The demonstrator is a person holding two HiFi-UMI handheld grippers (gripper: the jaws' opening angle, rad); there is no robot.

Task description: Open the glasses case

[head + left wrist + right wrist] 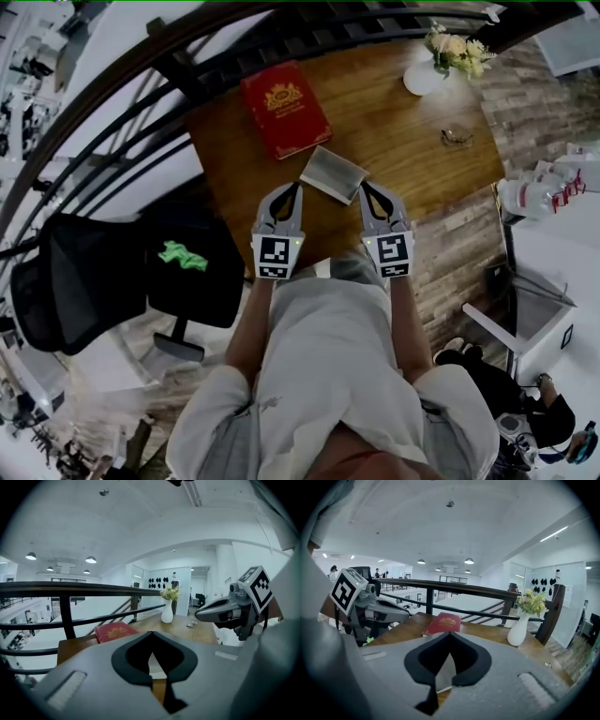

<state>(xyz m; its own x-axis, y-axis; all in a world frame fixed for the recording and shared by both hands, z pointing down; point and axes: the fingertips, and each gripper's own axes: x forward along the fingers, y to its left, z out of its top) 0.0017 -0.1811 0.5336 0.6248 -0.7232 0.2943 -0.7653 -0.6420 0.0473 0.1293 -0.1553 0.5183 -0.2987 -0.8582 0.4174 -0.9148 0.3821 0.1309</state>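
Note:
A flat grey glasses case (333,173) lies closed on the wooden table (403,141), near its front edge. My left gripper (292,190) hovers just short of the case's left corner and my right gripper (367,190) just short of its right corner; both are above the table and apart from the case. Each has its jaws shut with nothing between them. In the left gripper view the left gripper (151,633) shows a pale bit of the case (157,667) through the jaw gap. The right gripper (450,634) shows the case (445,672) the same way.
A red book (284,108) lies beyond the case. A white vase of flowers (441,61) and a pair of glasses (457,137) sit far right. A black railing (187,75) bounds the table's far side. A black chair (122,272) stands at left, a white table with bottles (544,192) at right.

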